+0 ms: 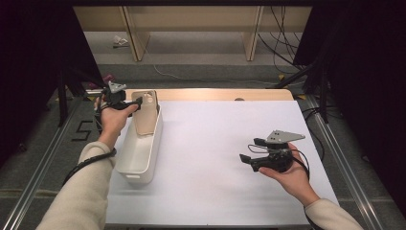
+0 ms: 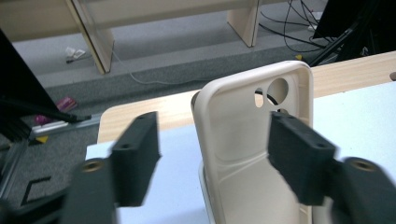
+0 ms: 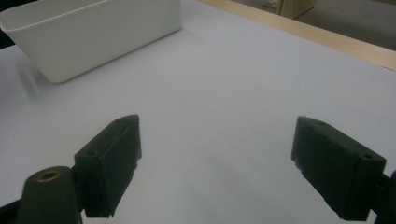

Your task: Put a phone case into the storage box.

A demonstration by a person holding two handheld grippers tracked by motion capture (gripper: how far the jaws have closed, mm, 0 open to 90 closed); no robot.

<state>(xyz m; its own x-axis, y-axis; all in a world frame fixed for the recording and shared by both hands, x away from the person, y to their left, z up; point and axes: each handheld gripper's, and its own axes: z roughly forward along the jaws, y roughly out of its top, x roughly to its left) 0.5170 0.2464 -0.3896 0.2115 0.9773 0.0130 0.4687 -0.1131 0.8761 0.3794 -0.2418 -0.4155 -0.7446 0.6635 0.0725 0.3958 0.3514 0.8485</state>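
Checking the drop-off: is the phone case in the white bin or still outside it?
In: the phone case stands leaning against the white bin's far end, lower edge inside, with the left gripper's jaws apart.

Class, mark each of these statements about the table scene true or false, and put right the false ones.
1. The phone case stands in the white bin. True.
2. The left gripper is clamped shut on the case. False: its fingers stand apart, with a gap on one side.
3. The right gripper holds a cup. False: it is open with nothing in it.
4. The bin sits on the table's left side. True.
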